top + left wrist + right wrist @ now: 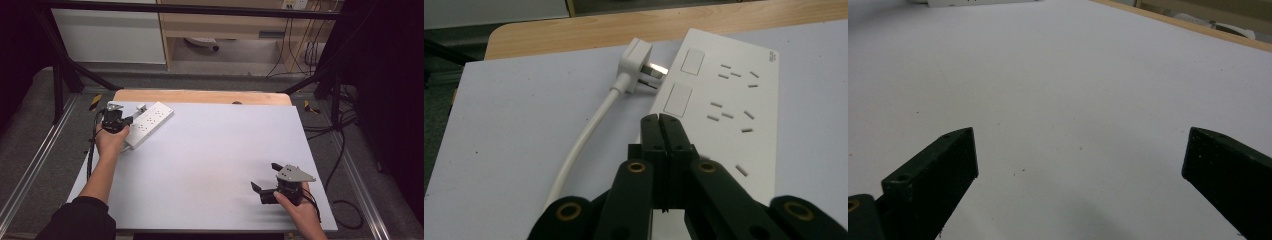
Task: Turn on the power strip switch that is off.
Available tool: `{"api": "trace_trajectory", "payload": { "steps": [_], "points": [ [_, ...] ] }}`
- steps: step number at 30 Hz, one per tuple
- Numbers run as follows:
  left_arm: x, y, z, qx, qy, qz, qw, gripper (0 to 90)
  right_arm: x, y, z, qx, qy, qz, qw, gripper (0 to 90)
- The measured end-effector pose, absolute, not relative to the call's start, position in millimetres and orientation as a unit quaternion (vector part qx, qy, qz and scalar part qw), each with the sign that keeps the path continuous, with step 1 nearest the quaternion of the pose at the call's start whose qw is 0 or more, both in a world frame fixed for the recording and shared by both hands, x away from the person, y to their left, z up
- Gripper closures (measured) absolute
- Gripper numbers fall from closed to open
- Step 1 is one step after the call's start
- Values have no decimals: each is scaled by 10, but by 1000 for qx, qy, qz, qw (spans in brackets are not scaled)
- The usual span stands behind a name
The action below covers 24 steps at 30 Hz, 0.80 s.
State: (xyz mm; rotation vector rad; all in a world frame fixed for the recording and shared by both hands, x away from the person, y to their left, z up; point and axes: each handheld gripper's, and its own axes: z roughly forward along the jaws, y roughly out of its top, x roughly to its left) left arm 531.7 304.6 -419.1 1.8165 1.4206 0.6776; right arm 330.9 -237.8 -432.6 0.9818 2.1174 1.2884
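A white power strip [150, 123] lies at the far left of the white board, its sockets and two switches facing up [724, 100]. Its white plug [636, 62] rests on the board with its prongs against the strip's end, and the white cable [579, 145] curves back toward me. My left gripper [131, 120] is shut with nothing between its jaws, its tips [659, 117] at the strip's near edge. Whether they touch the strip I cannot tell. My right gripper [265, 176] hangs open at the near right, with bare board between its jaws [1080, 155].
The white board [210, 150] covers a wooden table whose far edge [200, 96] shows beyond it. A black frame and loose cables [345, 145] run along the right side. A wooden shelf unit [225, 30] stands behind the table.
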Motion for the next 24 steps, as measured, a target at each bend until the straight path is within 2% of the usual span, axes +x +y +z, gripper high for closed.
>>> {"api": "trace_trajectory", "payload": {
  "steps": [24],
  "points": [
    [5352,3026,-4248,708,553,260,354,900,3314,-2382,-4330,357,773,468,236,19]
  ]
}}
